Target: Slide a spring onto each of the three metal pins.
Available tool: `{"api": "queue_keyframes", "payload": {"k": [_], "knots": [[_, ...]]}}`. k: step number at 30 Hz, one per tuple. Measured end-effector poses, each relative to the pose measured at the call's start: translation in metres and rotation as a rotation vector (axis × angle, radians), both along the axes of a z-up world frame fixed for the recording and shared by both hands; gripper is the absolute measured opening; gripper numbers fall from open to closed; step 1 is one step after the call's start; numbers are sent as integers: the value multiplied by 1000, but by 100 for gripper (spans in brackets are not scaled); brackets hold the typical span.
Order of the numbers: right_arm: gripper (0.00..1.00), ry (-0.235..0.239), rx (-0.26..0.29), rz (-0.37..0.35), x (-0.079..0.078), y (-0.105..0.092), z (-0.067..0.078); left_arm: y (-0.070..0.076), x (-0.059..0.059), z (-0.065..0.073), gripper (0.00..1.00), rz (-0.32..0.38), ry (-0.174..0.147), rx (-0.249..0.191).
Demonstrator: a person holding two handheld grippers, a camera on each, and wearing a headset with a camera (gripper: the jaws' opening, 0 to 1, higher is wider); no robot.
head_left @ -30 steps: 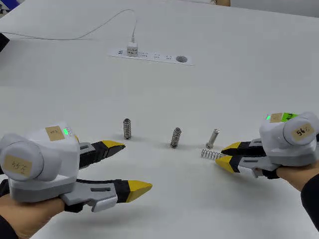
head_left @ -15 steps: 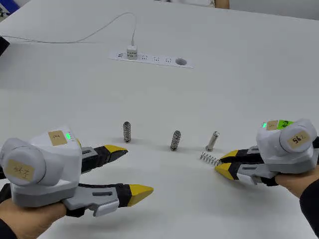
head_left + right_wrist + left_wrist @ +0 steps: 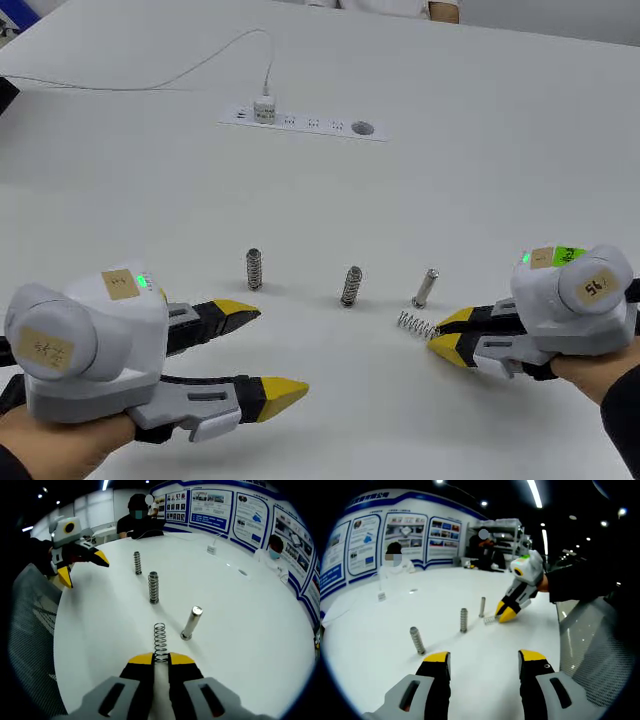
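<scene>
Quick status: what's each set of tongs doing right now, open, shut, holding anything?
Left tongs: open, holding nothing.
Right tongs: shut on one end of the loose spring, which lies beside the bare pin.

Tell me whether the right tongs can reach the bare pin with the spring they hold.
Probably yes. The right tongs, shut on one end of the spring, sit close beside the bare pin with only open table between. The spring lies flat, so it needs tipping upright first.
</scene>
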State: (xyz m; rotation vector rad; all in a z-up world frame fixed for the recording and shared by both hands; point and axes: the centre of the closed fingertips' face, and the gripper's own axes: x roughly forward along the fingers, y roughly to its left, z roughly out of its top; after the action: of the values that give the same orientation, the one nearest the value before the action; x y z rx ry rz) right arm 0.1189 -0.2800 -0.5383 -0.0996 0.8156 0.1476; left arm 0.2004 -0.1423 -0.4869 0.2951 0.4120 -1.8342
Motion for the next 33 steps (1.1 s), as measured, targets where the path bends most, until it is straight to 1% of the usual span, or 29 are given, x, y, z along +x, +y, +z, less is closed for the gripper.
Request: {"api": "queue_keyframes", "payload": {"k": [4,9,17,24,29,33], "knots": [[11,-5,-1,9,0,3,5,0,-1,0,54,-4,-4,1],[11,-14,-6,53,3,14,14,0,-1,-1,53,-8,-6,0],[11,-38,-13,124,14,34,30,-2,-2,0,51,-20,-12,-4],[11,-47,-22,189,21,49,38,-3,-4,1,50,-26,-14,-8],[11,-49,-32,233,25,60,42,-6,-7,4,48,-40,-24,-13],[11,-55,-32,262,26,69,47,-10,-12,6,47,-60,-37,-17]]}}
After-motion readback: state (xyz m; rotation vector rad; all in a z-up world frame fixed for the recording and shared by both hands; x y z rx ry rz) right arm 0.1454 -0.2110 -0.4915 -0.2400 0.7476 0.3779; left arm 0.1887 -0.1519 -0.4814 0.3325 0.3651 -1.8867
